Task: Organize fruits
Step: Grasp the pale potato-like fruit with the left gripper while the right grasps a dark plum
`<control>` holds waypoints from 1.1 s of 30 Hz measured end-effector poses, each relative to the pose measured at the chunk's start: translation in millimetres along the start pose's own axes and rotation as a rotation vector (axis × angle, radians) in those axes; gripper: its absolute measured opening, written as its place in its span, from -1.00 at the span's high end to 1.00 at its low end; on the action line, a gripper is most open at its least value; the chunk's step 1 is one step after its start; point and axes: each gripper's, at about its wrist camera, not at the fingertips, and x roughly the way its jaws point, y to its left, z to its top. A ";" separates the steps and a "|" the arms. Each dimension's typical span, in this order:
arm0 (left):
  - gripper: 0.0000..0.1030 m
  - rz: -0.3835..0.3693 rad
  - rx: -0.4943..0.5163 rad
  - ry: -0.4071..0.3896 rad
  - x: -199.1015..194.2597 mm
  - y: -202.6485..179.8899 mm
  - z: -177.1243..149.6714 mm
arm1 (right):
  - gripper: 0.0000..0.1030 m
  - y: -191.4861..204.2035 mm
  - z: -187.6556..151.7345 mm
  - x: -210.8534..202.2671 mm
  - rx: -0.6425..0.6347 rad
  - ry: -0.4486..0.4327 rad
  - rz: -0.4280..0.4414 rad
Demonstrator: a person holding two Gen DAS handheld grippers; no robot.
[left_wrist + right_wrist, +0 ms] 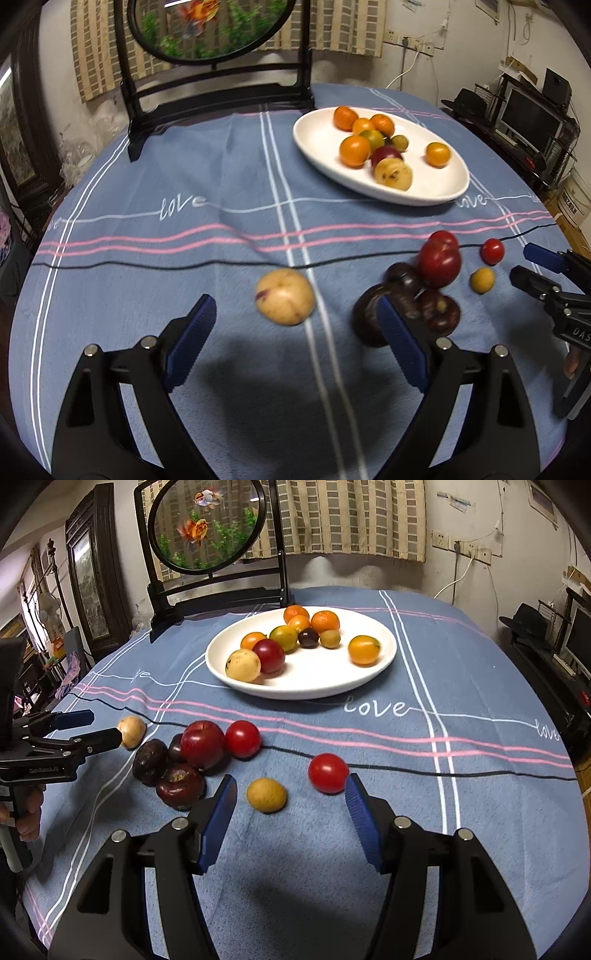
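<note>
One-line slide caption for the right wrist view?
Open right gripper over a small yellow fruit and red tomato, white plate of fruit beyond.

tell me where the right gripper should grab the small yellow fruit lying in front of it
Grip the small yellow fruit across its short middle, coming straight down from above. It is an oval lying flat on the tablecloth with bare cloth all round, so both fingers should fit. The right gripper is already open wide and nearly over it.
</note>
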 end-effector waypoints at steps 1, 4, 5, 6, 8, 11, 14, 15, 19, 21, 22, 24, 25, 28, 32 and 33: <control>-0.75 0.004 -0.005 0.005 1.7 2.6 -1.6 | -0.18 0.4 -0.6 0.4 -0.001 0.001 0.003; -0.73 0.005 -0.013 0.018 7.4 6.8 -2.9 | -0.18 2.4 -2.0 1.2 -0.007 0.002 0.010; -0.69 0.003 -0.015 0.020 9.1 6.8 -2.9 | -0.18 2.9 -2.8 1.3 -0.009 0.002 0.014; -0.63 -0.002 -0.013 0.025 13.0 6.8 -1.4 | -0.18 3.8 -3.3 1.3 -0.012 0.002 0.017; -0.48 -0.010 -0.010 0.046 22.4 6.7 0.9 | -0.18 5.0 -3.5 1.1 -0.020 0.003 0.021; -0.11 -0.026 -0.016 0.090 39.5 6.7 2.5 | -0.18 8.1 -3.8 0.2 -0.038 0.005 0.026; 0.20 -0.017 -0.009 0.088 45.9 4.5 2.1 | -0.18 11.9 -5.0 -0.7 -0.059 0.009 0.031; 0.21 -0.010 -0.005 0.086 44.8 3.5 1.7 | -0.18 13.6 -5.4 -0.6 -0.065 0.012 0.033; 0.21 -0.014 -0.013 0.067 32.4 3.3 2.7 | -0.18 27.6 -6.8 0.4 -0.113 0.032 0.062; 0.21 -0.019 -0.025 0.064 26.8 3.3 4.1 | -0.18 35.7 -6.2 1.6 -0.134 0.042 0.084; 0.21 -0.024 -0.028 0.063 25.6 3.5 4.5 | -0.19 41.9 -5.4 2.8 -0.146 0.048 0.093; 0.21 -0.034 -0.032 0.057 22.1 2.5 4.3 | -0.19 52.3 -4.1 5.5 -0.167 0.056 0.098; 0.21 -0.035 -0.033 0.055 20.7 1.9 3.9 | -0.19 58.7 -2.8 7.9 -0.179 0.062 0.107; 0.21 -0.045 -0.034 0.045 17.5 2.0 2.4 | -0.19 74.9 -0.8 16.2 -0.211 0.083 0.118; 0.21 -0.059 -0.054 0.050 18.1 7.3 0.1 | -0.19 88.6 1.1 34.0 -0.221 0.120 0.097; 0.21 -0.063 -0.057 0.051 18.1 8.0 -0.5 | -0.19 90.6 1.5 38.4 -0.219 0.128 0.087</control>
